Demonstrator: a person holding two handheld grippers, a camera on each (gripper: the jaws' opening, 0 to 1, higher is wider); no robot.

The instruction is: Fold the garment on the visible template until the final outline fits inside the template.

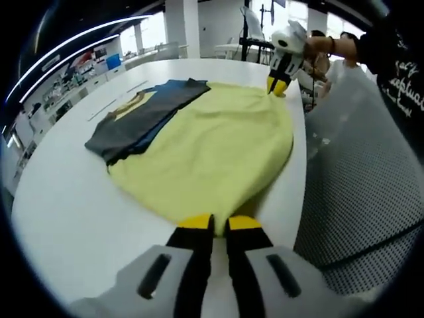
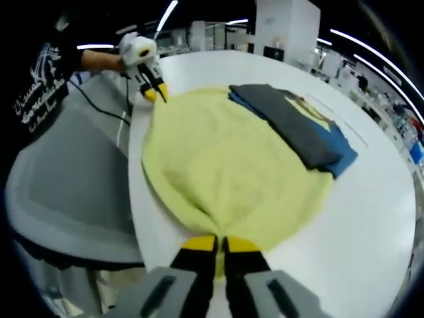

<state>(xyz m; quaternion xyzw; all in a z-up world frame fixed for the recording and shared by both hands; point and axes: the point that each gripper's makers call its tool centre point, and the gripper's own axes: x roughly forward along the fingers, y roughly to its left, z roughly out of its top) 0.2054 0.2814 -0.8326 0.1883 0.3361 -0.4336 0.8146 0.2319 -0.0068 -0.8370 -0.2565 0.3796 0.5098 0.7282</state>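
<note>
**Yellow garment held at both ends, folding barely begun**

Nearest in the left gripper view, the left tongs [image 1: 220, 224] are seen closed together on the near edge of the yellow garment [image 1: 212, 149], the cloth pinched between the yellow tips. In the right gripper view, the right tongs [image 2: 220, 244] are likewise clamped on the opposite edge of the same garment, where the fabric is gathered into a small pucker at the tips.

Beyond the tips, the garment is spread nearly flat across the white surface [image 1: 73, 199], near its edge. No crease or doubled layer is visible in the yellow cloth, so the fold is judged not yet made; the two held edges are still to be carried over.

Farther along, a folded dark grey garment [image 1: 142, 119] lies beside the yellow one on top of a blue one [image 1: 177, 86], its edge touching or slightly overlapping the yellow cloth. A template outline cannot be made out with certainty under the fabric.

At the far end, each tongs is seen from the other's view, held in a person's hand [image 1: 317, 46].
</note>
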